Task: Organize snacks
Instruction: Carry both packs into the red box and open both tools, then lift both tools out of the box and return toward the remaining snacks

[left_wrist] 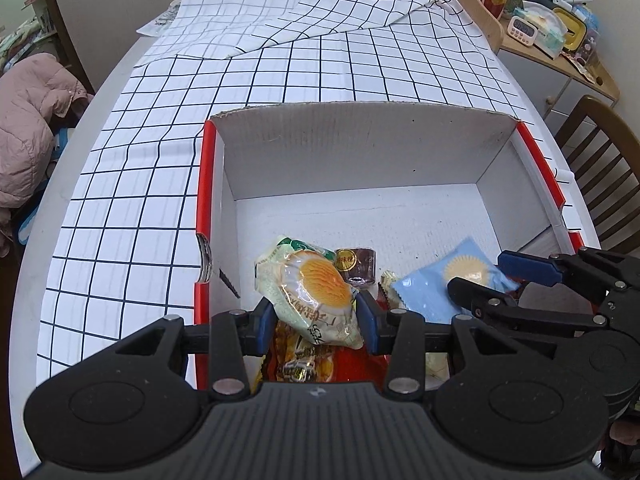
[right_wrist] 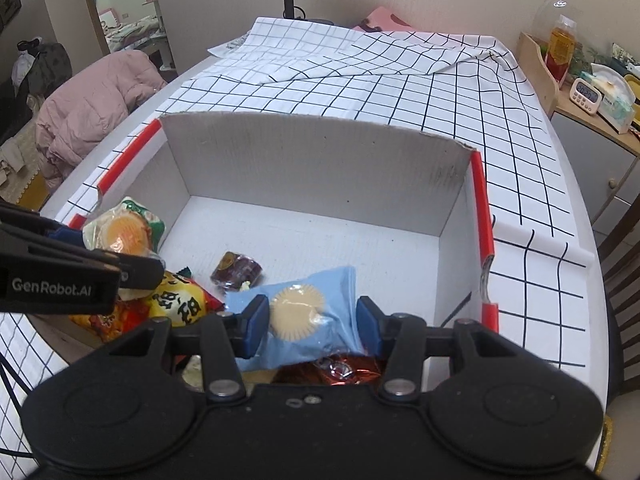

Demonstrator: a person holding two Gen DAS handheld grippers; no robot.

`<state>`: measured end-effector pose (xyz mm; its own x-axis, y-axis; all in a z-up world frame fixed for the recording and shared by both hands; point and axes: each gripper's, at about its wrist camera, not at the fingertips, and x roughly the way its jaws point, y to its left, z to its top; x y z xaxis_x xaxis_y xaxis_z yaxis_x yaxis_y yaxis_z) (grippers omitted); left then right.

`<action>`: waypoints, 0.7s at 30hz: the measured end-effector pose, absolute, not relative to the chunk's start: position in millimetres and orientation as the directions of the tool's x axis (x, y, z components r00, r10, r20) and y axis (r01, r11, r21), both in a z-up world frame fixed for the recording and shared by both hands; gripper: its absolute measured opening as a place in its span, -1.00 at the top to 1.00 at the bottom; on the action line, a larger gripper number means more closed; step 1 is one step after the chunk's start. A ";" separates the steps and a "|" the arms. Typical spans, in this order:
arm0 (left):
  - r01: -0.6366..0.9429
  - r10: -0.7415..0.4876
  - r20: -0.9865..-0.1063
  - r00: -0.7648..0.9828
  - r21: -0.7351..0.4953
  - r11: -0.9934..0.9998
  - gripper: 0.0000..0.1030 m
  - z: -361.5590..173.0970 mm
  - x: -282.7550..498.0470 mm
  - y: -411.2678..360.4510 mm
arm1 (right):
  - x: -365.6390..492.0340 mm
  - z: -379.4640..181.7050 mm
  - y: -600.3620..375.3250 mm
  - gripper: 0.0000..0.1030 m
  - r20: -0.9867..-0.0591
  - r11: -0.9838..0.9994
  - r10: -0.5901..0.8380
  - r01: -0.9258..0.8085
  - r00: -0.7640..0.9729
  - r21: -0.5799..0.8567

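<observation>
A white cardboard box with red edges (left_wrist: 360, 148) (right_wrist: 312, 160) stands on the checked tablecloth. My left gripper (left_wrist: 316, 320) is shut on a green-and-white biscuit packet (left_wrist: 310, 284), also in the right wrist view (right_wrist: 124, 232), held over the box's near left part. My right gripper (right_wrist: 312, 324) is shut on a light blue biscuit packet (right_wrist: 308, 312), also in the left wrist view (left_wrist: 440, 284), held over the near right part. A small brown wrapped cake (left_wrist: 358, 266) (right_wrist: 236, 270) lies on the box floor. An orange-red snack bag (right_wrist: 176, 300) (left_wrist: 304, 364) lies at the near side.
The checked cloth (left_wrist: 280, 72) covers a white table, folded over at the far end. A pink jacket (left_wrist: 28, 120) hangs at the left. A wooden chair (left_wrist: 600, 168) and a cabinet with bottle, timer and tissues (left_wrist: 536, 28) stand at the right.
</observation>
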<state>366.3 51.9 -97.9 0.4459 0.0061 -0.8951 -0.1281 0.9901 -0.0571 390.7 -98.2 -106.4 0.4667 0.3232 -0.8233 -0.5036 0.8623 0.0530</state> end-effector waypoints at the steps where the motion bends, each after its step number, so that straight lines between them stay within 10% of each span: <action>1: -0.128 0.001 -0.897 0.442 -0.062 0.990 0.19 -98.7 366.5 52.4 | 390.9 -106.7 -99.1 0.08 -0.824 0.863 0.324 -0.501 0.465 0.056; 21: -0.144 -0.011 -0.856 0.517 -0.099 0.985 -0.15 -70.2 333.4 57.8 | 367.8 -74.2 -112.3 -0.05 -0.785 0.868 0.362 -0.488 0.502 0.088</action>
<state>333.4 57.8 -70.2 0.5168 -0.0110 -0.8561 -0.1438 0.9846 -0.0995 367.8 -112.3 -74.2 0.5018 0.3622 -0.7855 -0.4884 0.8681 0.0883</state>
